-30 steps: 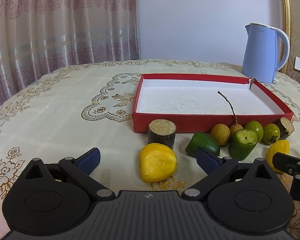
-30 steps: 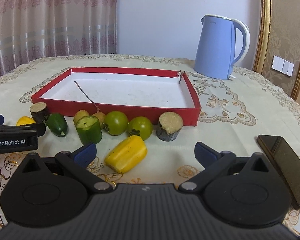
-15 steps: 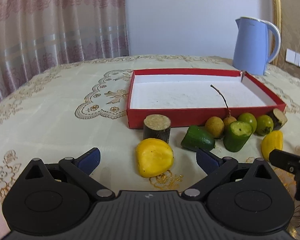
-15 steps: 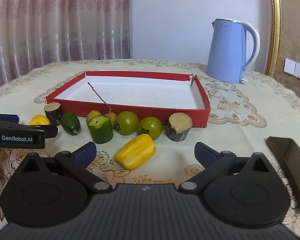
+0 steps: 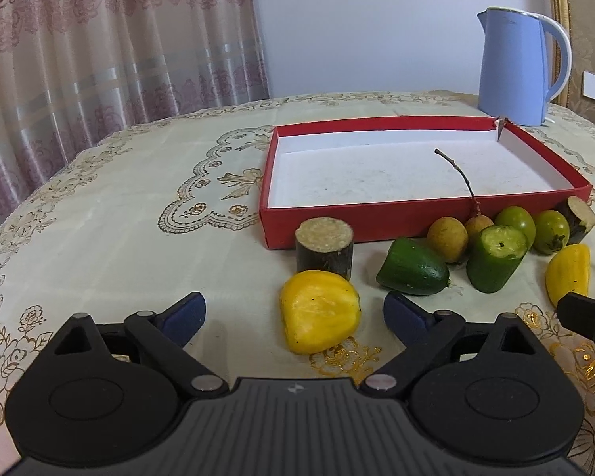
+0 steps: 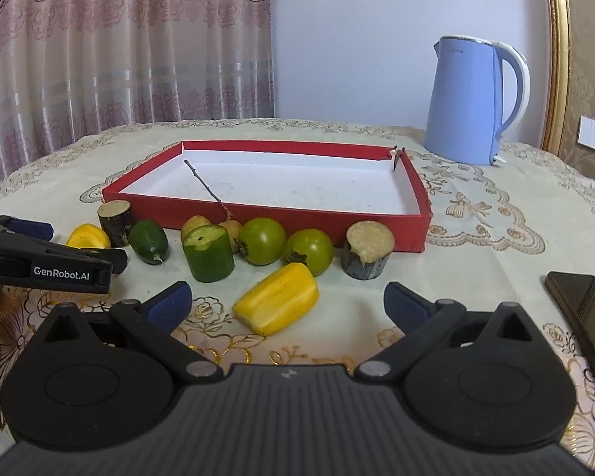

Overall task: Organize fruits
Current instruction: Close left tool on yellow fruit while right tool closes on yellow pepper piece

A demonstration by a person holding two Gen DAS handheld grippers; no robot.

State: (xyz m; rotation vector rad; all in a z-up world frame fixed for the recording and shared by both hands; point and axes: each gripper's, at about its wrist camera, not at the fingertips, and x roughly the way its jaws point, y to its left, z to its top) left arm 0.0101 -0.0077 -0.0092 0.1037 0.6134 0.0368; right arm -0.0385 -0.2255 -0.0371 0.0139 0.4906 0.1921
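The desk (image 5: 99,214) carries a cream embroidered cloth. At its left side the left gripper (image 5: 293,315) hangs low over the cloth, jaws spread wide and lately drawn in a little; a yellow fruit piece (image 5: 319,311) lies on the cloth between them, untouched by either pad.

Just behind it stands a dark-skinned cut stump (image 5: 324,246), close against the front wall of the red box (image 5: 376,220). The box has a white floor with no fruit lying in it.

Along the box front, left to right, lie a green cucumber end (image 5: 413,266), two brown longans (image 5: 448,234) on a thin stalk that rises over the box wall, an upright cut cucumber section (image 5: 495,258), two green tomatoes (image 6: 262,241) touching one another, and a second dark stump (image 6: 368,249) near the box's right corner.

Nearer the viewer lies a yellow pepper piece (image 6: 276,304), between the spread jaws of the right gripper (image 6: 287,301); neither pad touches it.

A blue kettle (image 6: 463,99) stands behind the box's far right corner. A dark phone (image 6: 582,309) lies flat at the right edge. Curtains hang behind on the left
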